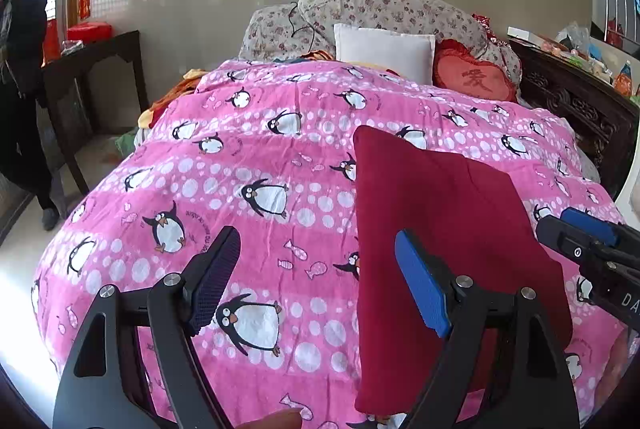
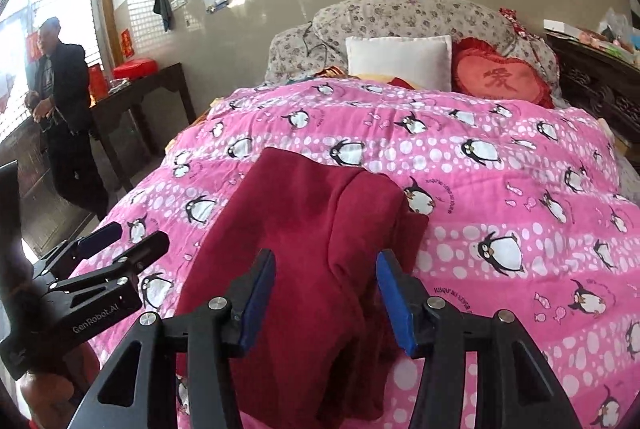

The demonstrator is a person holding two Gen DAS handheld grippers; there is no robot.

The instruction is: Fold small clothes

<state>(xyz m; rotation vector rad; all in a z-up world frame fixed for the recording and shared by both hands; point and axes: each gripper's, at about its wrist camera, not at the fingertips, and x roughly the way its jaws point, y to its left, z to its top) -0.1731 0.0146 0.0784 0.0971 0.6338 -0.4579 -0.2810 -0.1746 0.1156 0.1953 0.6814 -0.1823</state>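
A dark red garment (image 1: 448, 213) lies folded into a long strip on the pink penguin quilt (image 1: 248, 157). My left gripper (image 1: 320, 277) hovers open over the quilt by the garment's left edge, with its blue pad above the red cloth and nothing between its fingers. The right gripper (image 1: 570, 231) reaches in from the right edge. In the right wrist view, the garment (image 2: 312, 225) shows a lengthwise fold ridge. My right gripper (image 2: 326, 303) stands open above its near end, the pads clear of the cloth. The left gripper (image 2: 124, 241) is open at the left.
At the head of the bed lie a white pillow (image 1: 384, 49), a red heart cushion (image 1: 476, 77) and floral pillows (image 1: 384, 7). A dark wooden table (image 1: 92, 69) and a standing person (image 1: 24, 69) are at the left. Carved dark furniture (image 1: 576, 97) lines the right.
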